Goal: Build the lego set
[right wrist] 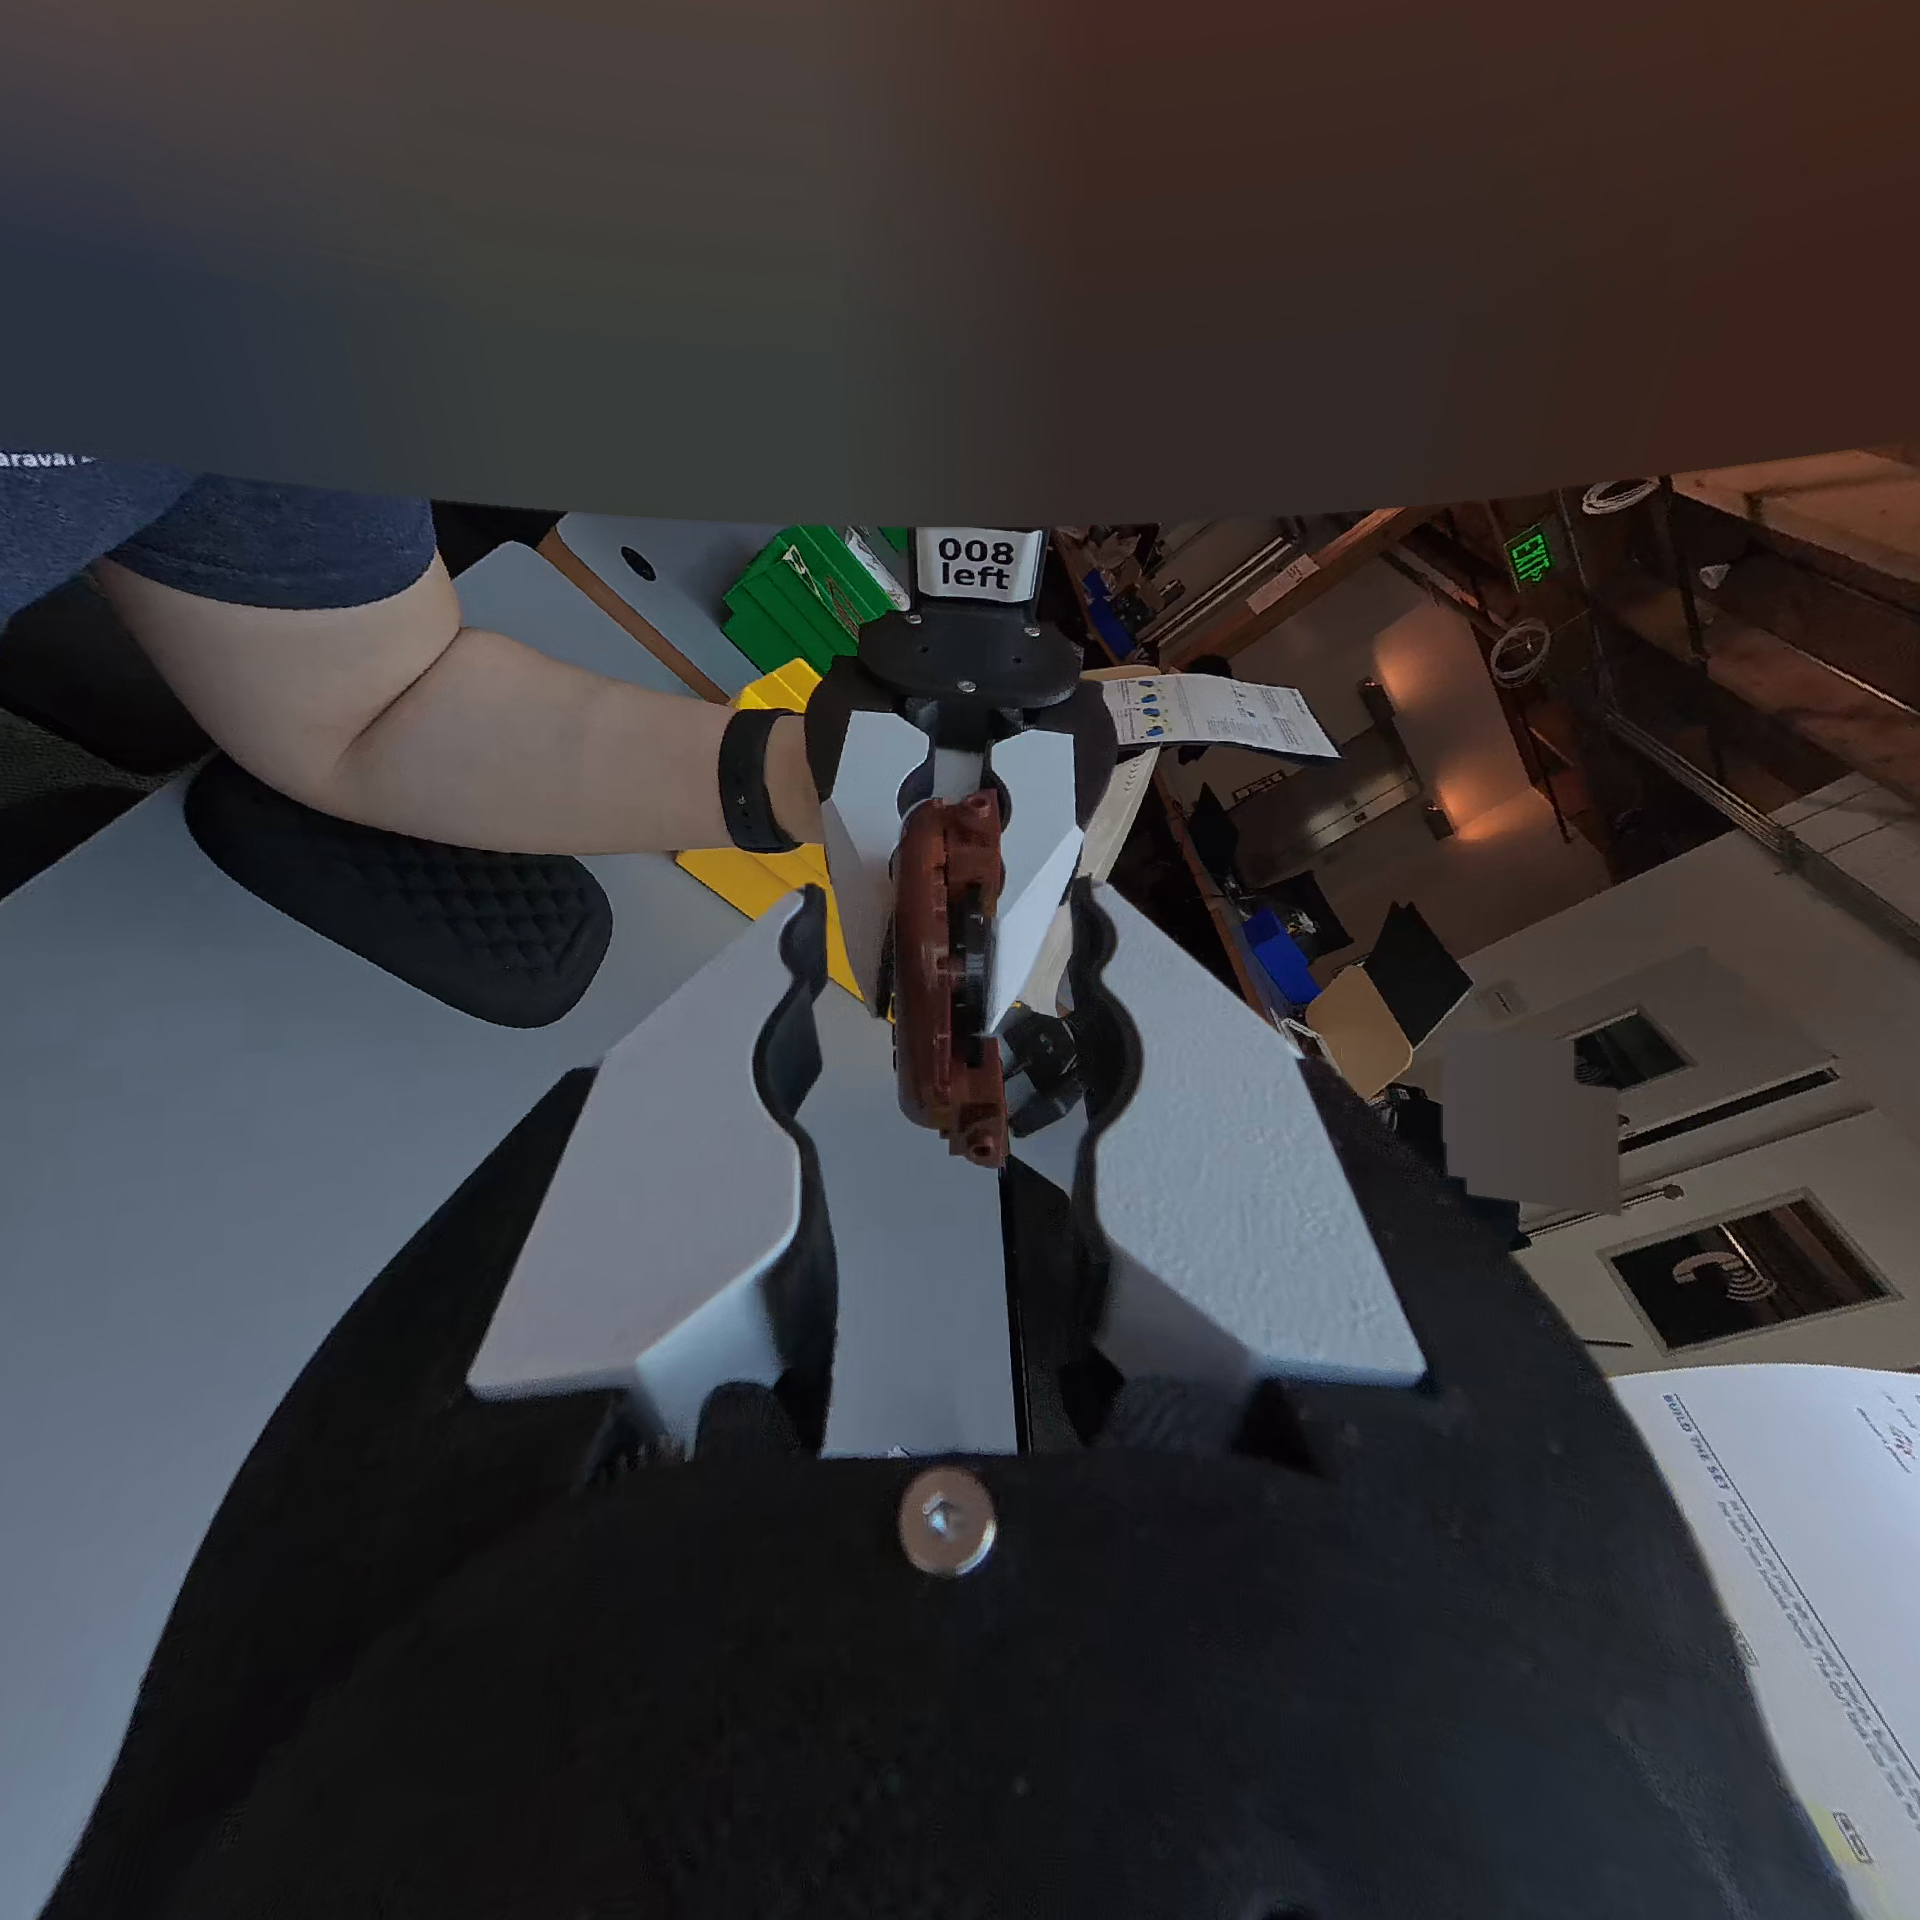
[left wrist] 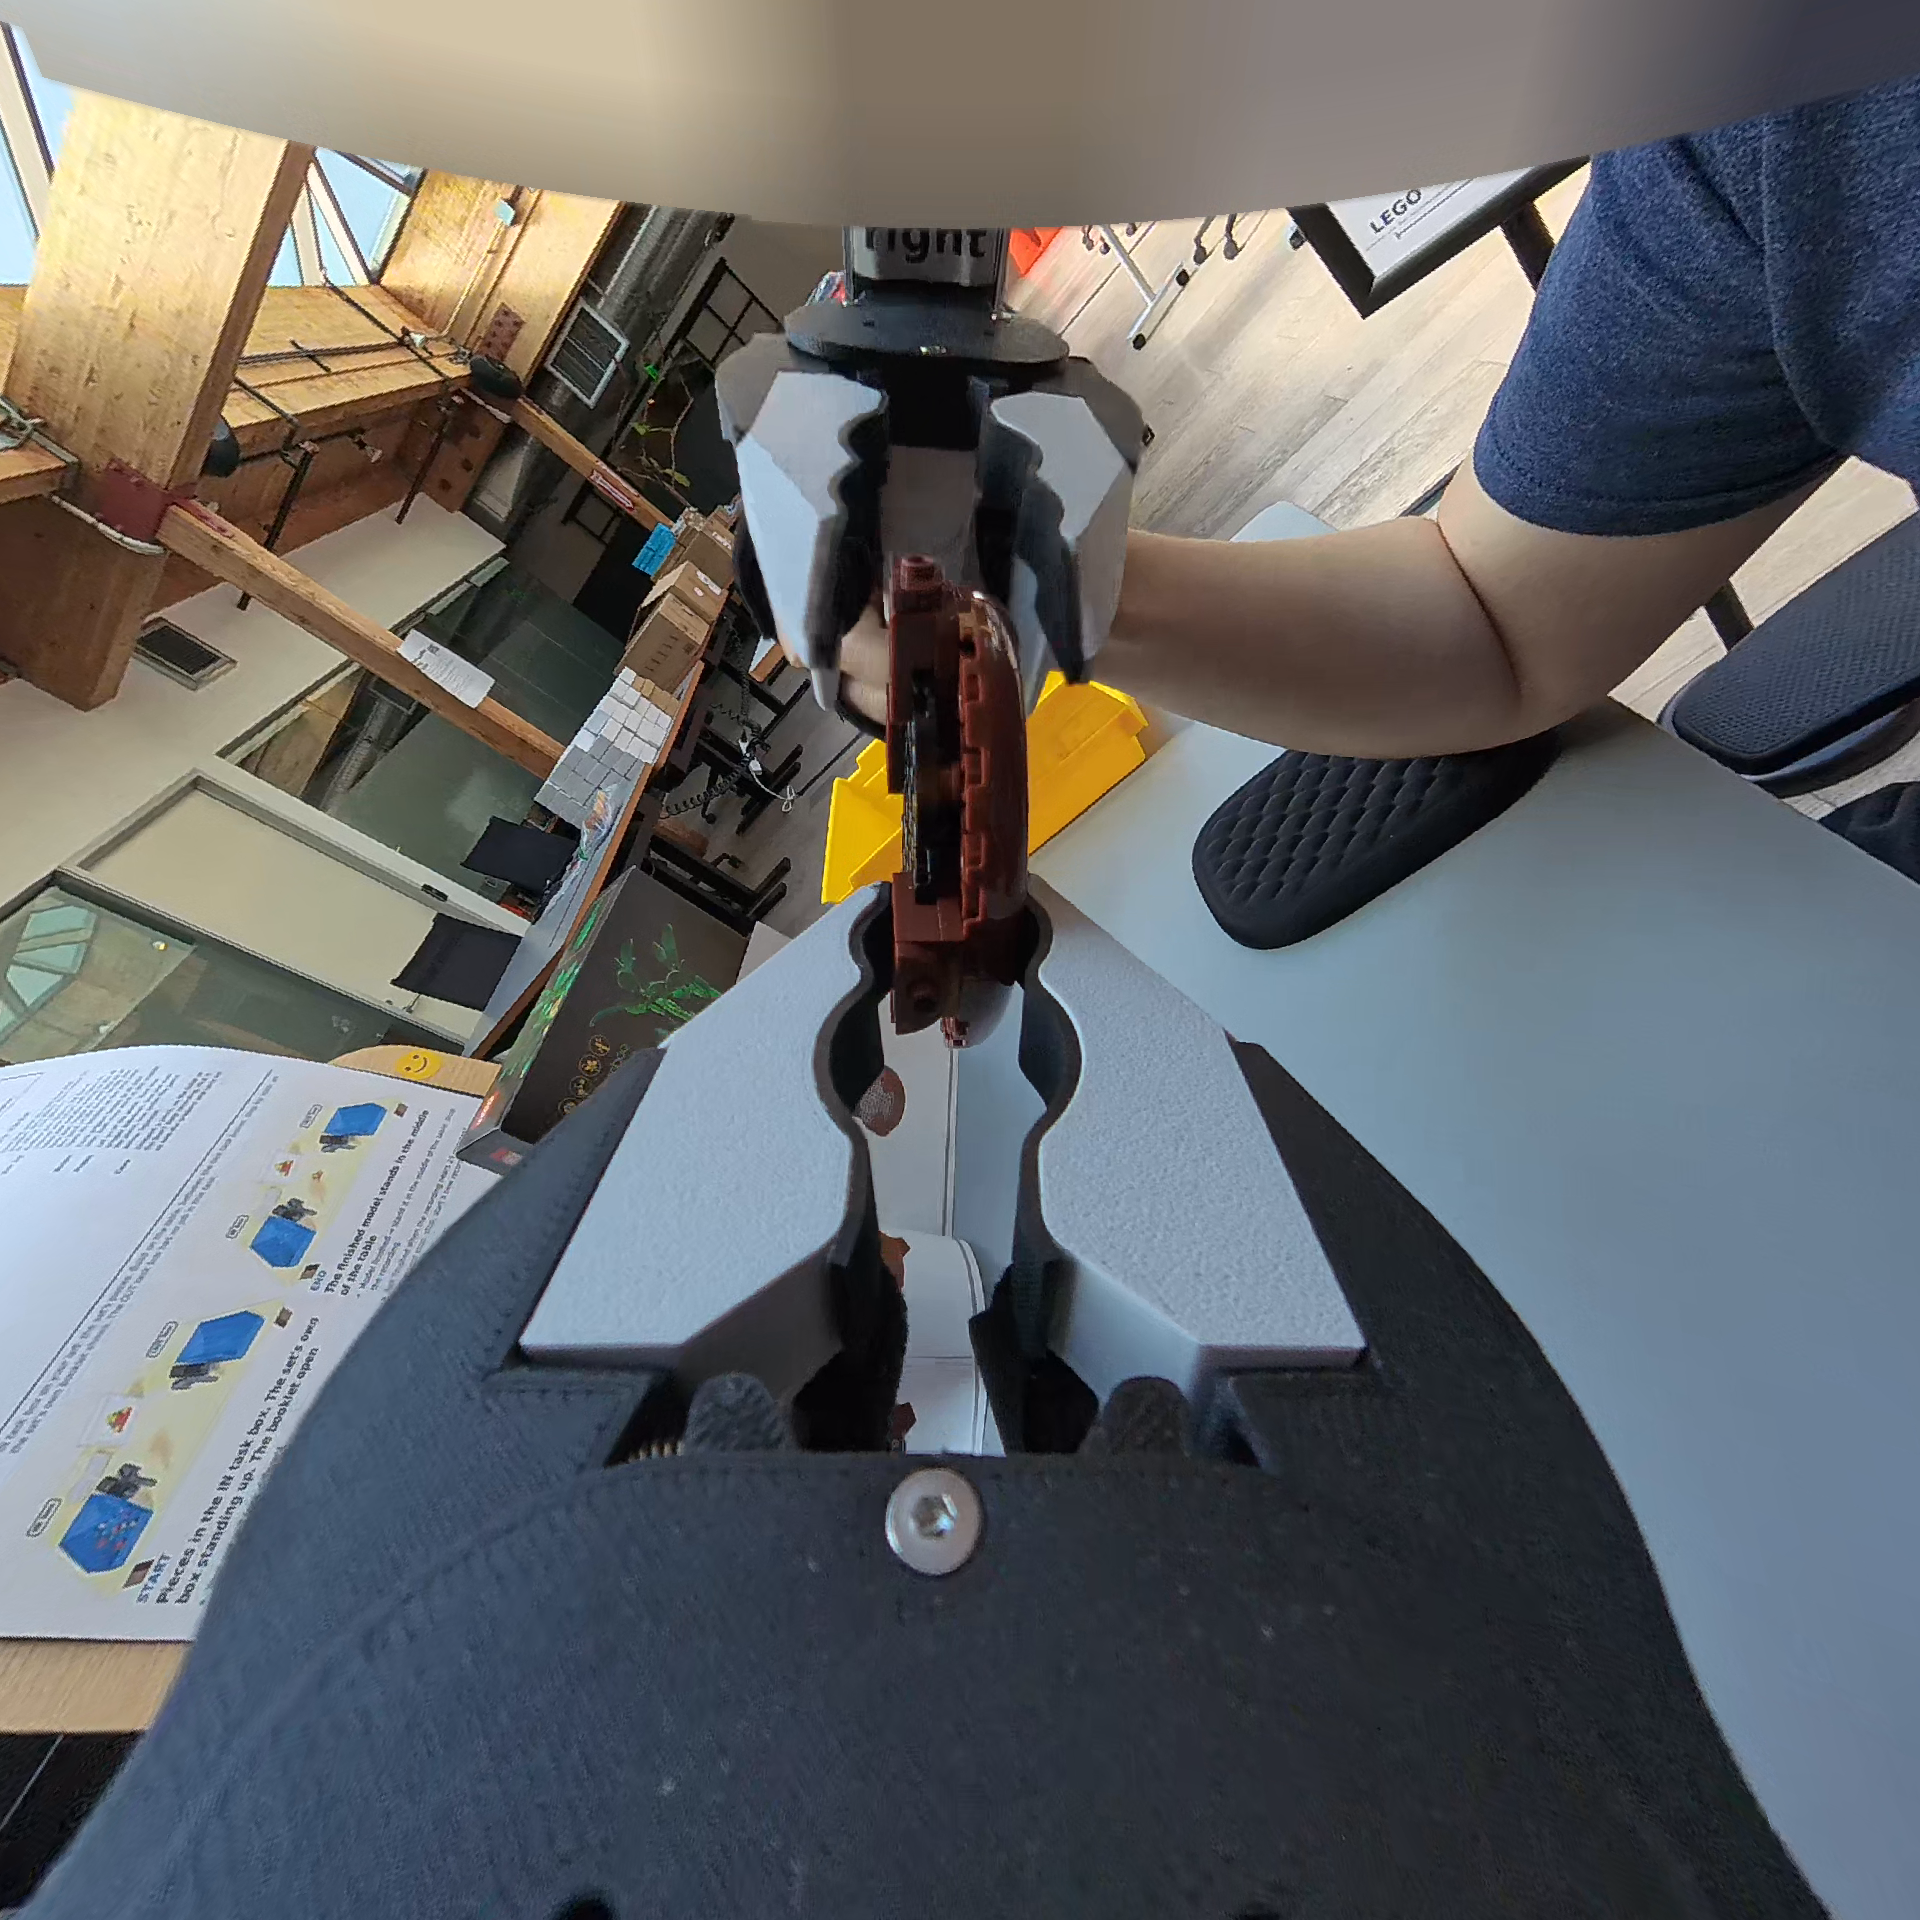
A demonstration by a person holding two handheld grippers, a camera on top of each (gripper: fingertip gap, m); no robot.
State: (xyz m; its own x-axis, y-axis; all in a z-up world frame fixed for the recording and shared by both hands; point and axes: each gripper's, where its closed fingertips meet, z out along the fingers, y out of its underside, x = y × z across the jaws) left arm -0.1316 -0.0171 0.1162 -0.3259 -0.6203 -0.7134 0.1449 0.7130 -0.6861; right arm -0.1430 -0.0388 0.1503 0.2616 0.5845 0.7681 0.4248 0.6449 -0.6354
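A brown lego assembly (left wrist: 961,790) with black parts on one side is held in the air on edge between the two grippers. My left gripper (left wrist: 951,935) is shut on its near end. It also shows in the right wrist view (right wrist: 940,894), where the left gripper's white fingers (right wrist: 1029,914) clamp the assembly (right wrist: 940,997). My right gripper (right wrist: 940,914) is open, its fingers on both sides of the assembly with gaps to it. In the left wrist view the right gripper (left wrist: 951,675) faces me, spread around the assembly's far end.
The grey table (left wrist: 1558,1143) lies below. On it are a black wrist rest (left wrist: 1351,831), a yellow bin (left wrist: 1086,743), a printed instruction sheet (left wrist: 156,1299) and a dark lego box (left wrist: 613,997). A small brown piece (left wrist: 883,1101) lies under my left fingers. The person's forearm (left wrist: 1351,623) crosses above the table. About 4 centimetres separates my left fingertips from my right.
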